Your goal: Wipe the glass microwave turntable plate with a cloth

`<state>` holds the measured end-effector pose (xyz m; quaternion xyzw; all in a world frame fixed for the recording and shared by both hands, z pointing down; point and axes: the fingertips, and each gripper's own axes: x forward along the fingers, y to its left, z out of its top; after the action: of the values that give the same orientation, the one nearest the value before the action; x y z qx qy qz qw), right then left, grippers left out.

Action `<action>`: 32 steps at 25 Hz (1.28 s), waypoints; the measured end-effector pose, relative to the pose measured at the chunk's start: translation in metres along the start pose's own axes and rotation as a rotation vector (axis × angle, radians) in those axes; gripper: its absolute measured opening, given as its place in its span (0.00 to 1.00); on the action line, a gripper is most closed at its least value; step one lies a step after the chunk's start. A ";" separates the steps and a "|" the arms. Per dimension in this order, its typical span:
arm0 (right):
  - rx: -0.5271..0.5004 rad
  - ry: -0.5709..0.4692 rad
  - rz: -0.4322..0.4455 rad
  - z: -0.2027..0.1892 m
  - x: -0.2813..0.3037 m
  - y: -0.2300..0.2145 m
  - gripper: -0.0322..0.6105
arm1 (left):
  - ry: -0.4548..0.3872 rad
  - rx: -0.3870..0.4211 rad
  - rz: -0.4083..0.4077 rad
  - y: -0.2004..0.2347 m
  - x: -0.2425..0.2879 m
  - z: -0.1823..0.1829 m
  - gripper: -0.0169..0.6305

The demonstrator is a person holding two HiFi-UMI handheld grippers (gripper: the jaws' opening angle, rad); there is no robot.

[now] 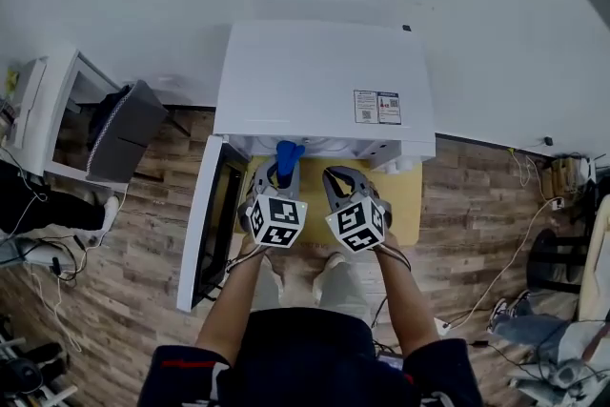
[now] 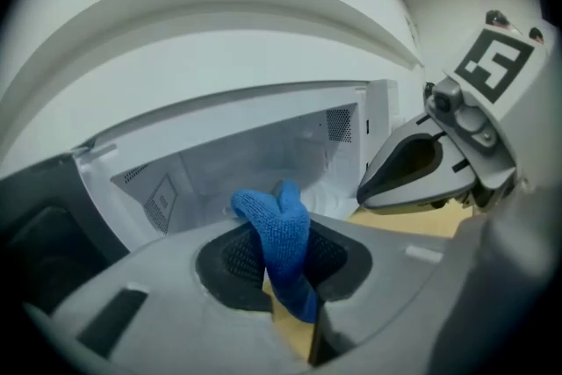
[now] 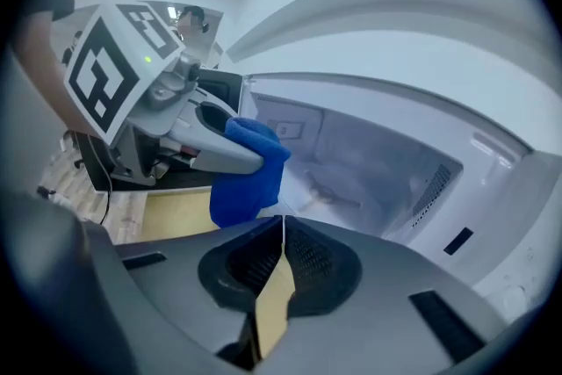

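A: So — why are both grippers parked at the microwave (image 1: 324,81) mouth?

B: The door (image 1: 212,229) is swung open to the left, so the cavity (image 3: 369,162) is reachable. Both point into it, side by side, above the yellow table (image 1: 408,195).

A: Left gripper (image 1: 283,172)?

B: Clamped on the blue cloth (image 2: 279,233). The pads pinch its middle, one fold bulges past the tips and a tail hangs below. My read is that the fold sticks out in front so it reaches the glass before the plastic does.

A: Right gripper (image 3: 281,255)?

B: Jaws together, nothing between them, touching nothing. Only the table shows through the slit. It looks like a spare hand, maybe to steady the plate, but that's a guess.

A: And the turntable plate?

B: Can't make it out cleanly. The cavity floor is hazy in the right gripper view, and nothing round lies on the table. I judge it's inside — the cloth is near the opening, with no contact yet.
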<state>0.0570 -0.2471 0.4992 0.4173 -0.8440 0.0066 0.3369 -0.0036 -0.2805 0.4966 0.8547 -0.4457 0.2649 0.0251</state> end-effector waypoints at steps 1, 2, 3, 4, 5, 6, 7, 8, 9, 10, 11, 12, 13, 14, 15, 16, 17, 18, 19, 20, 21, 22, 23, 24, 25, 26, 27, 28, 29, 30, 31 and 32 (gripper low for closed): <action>0.023 -0.001 0.002 0.004 -0.005 -0.001 0.08 | 0.008 -0.008 -0.010 -0.002 -0.006 0.003 0.13; 0.044 -0.003 0.000 0.007 -0.010 -0.003 0.07 | 0.012 -0.013 -0.020 -0.005 -0.012 0.007 0.13; 0.062 -0.004 -0.004 0.011 -0.015 -0.005 0.07 | 0.015 -0.011 -0.031 -0.008 -0.018 0.011 0.13; 0.076 -0.003 -0.009 0.014 -0.021 -0.007 0.07 | 0.017 -0.005 -0.042 -0.012 -0.023 0.016 0.13; 0.086 -0.003 -0.012 0.018 -0.026 -0.009 0.07 | 0.020 -0.003 -0.052 -0.014 -0.028 0.020 0.13; 0.094 -0.004 -0.013 0.022 -0.031 -0.010 0.07 | 0.024 -0.005 -0.061 -0.016 -0.033 0.023 0.13; 0.100 -0.006 -0.013 0.027 -0.037 -0.011 0.07 | 0.028 -0.010 -0.067 -0.017 -0.038 0.026 0.13; 0.107 -0.010 -0.011 0.033 -0.042 -0.013 0.07 | 0.032 -0.013 -0.071 -0.018 -0.042 0.029 0.13; 0.115 -0.014 -0.010 0.038 -0.047 -0.014 0.07 | 0.034 -0.015 -0.073 -0.017 -0.047 0.033 0.13; 0.128 -0.021 -0.011 0.043 -0.053 -0.016 0.07 | 0.034 -0.017 -0.075 -0.017 -0.052 0.037 0.13; 0.142 -0.030 -0.015 0.048 -0.059 -0.018 0.07 | 0.031 -0.019 -0.078 -0.016 -0.057 0.042 0.13; 0.158 -0.041 -0.024 0.053 -0.065 -0.021 0.07 | 0.027 -0.020 -0.079 -0.015 -0.062 0.047 0.13; 0.175 -0.054 -0.033 0.058 -0.070 -0.024 0.07 | 0.022 -0.021 -0.080 -0.014 -0.068 0.051 0.13; 0.194 -0.070 -0.042 0.063 -0.075 -0.026 0.07 | 0.020 -0.020 -0.079 -0.013 -0.073 0.056 0.13; 0.213 -0.088 -0.049 0.069 -0.080 -0.029 0.07 | 0.018 -0.020 -0.078 -0.012 -0.078 0.061 0.13; 0.228 -0.108 -0.054 0.076 -0.086 -0.032 0.07 | 0.016 -0.021 -0.078 -0.011 -0.082 0.066 0.13; 0.236 -0.128 -0.059 0.083 -0.091 -0.034 0.07 | 0.011 -0.023 -0.078 -0.009 -0.087 0.072 0.13; 0.236 -0.145 -0.066 0.091 -0.097 -0.035 0.07 | 0.003 -0.025 -0.079 -0.008 -0.092 0.077 0.13; 0.225 -0.158 -0.076 0.097 -0.102 -0.036 0.07 | -0.009 -0.027 -0.081 -0.008 -0.098 0.083 0.13; 0.208 -0.168 -0.088 0.103 -0.108 -0.036 0.07 | -0.022 -0.027 -0.082 -0.007 -0.104 0.089 0.13; 0.190 -0.178 -0.100 0.108 -0.113 -0.036 0.07 | -0.036 -0.026 -0.082 -0.007 -0.109 0.094 0.13; 0.174 -0.188 -0.108 0.113 -0.118 -0.035 0.07 | -0.049 -0.023 -0.080 -0.006 -0.115 0.099 0.13; 0.166 -0.200 -0.114 0.118 -0.123 -0.034 0.07 | -0.060 -0.020 -0.077 -0.005 -0.120 0.104 0.13; 0.165 -0.212 -0.118 0.123 -0.127 -0.033 0.07 | -0.072 -0.017 -0.073 -0.003 -0.126 0.108 0.13; 0.170 -0.226 -0.122 0.127 -0.131 -0.032 0.07 | -0.082 -0.013 -0.068 -0.001 -0.131 0.111 0.13; 0.182 -0.241 -0.127 0.131 -0.136 -0.032 0.06 | -0.092 -0.008 -0.062 0.001 -0.135 0.115 0.13; 0.199 -0.259 -0.134 0.136 -0.140 -0.033 0.07 | -0.102 -0.001 -0.057 0.004 -0.140 0.120 0.13; 0.217 -0.279 -0.143 0.141 -0.145 -0.035 0.07 | -0.116 0.006 -0.053 0.007 -0.145 0.126 0.13; 0.231 -0.300 -0.155 0.146 -0.150 -0.037 0.06 | -0.133 0.009 -0.050 0.010 -0.151 0.132 0.13; 0.236 -0.319 -0.168 0.151 -0.157 -0.038 0.06 | -0.153 0.010 -0.047 0.013 -0.157 0.139 0.13; 0.234 -0.337 -0.181 0.157 -0.164 -0.038 0.07 | -0.173 0.009 -0.043 0.016 -0.164 0.145 0.13; 0.228 -0.357 -0.195 0.164 -0.171 -0.039 0.06 | -0.193 0.008 -0.039 0.020 -0.170 0.151 0.13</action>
<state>0.0653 -0.2006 0.2638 0.5269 -0.8396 -0.0044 0.1321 -0.0326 -0.2073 0.2822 0.8847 -0.4285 0.1827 -0.0161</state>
